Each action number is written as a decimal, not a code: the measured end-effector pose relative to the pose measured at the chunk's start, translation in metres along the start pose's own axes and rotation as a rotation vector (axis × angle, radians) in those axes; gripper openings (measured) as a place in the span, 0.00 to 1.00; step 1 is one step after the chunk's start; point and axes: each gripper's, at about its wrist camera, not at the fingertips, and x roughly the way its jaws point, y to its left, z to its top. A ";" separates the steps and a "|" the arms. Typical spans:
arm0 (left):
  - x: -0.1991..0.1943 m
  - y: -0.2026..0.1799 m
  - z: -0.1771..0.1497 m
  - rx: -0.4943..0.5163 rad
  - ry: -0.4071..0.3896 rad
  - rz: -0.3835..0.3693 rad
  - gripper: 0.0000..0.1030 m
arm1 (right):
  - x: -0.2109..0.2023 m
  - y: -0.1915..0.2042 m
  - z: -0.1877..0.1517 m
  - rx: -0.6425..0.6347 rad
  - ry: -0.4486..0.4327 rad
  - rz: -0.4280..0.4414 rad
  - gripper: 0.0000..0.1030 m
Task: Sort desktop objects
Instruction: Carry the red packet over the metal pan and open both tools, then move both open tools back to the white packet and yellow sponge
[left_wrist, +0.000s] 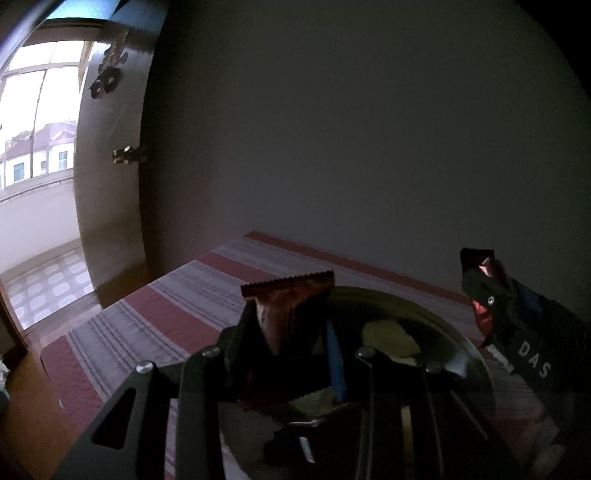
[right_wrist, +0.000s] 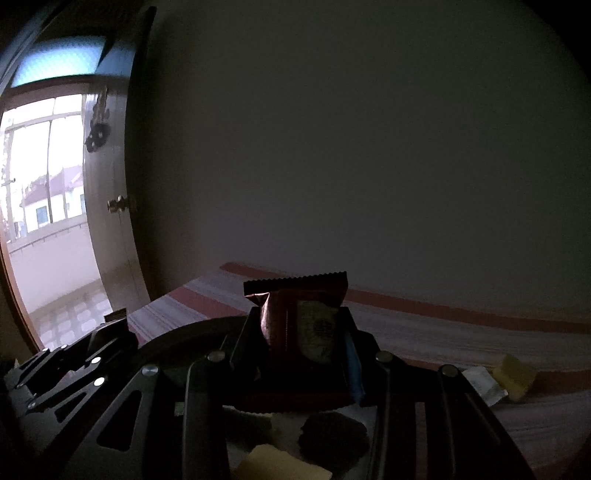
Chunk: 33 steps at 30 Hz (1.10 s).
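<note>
**Left-wrist view: both grippers carry snack packets over the dark bowl**

Left-wrist view shows the left gripper (left_wrist: 291, 325) with its jaws clamped on a brown snack packet (left_wrist: 291, 310), crimped end up, above the round dark bowl (left_wrist: 461, 332) on the striped cloth (left_wrist: 177, 295) that covers the counter. Inside the bowl lie a pale green piece (left_wrist: 391, 336) and a dark wrapped item (left_wrist: 306, 443) (too dim to name). At the right edge the right gripper (left_wrist: 487, 295) holds a reddish packet.

From the right wrist, the right gripper (right_wrist: 303, 332) has its jaws narrowly closed on a red packet (right_wrist: 295, 314), upright over the bowl's rim (right_wrist: 184, 336). Below it sit a dark round piece (right_wrist: 332, 435) and a pale yellow piece (right_wrist: 280, 465). Toward the counter's right edge, outside the bowl, rest a yellow block (right_wrist: 517, 376) and a white packet (right_wrist: 484, 384), touching.
</note>
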 end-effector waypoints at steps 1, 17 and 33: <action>0.002 0.002 0.000 -0.001 0.005 0.006 0.32 | 0.004 0.003 0.002 -0.001 0.016 0.002 0.41; 0.014 0.006 0.000 0.014 0.056 0.045 0.33 | 0.038 0.016 0.008 -0.005 0.160 0.005 0.46; 0.010 -0.023 -0.004 0.090 0.055 0.088 0.98 | -0.020 -0.034 -0.004 0.106 -0.101 -0.068 0.82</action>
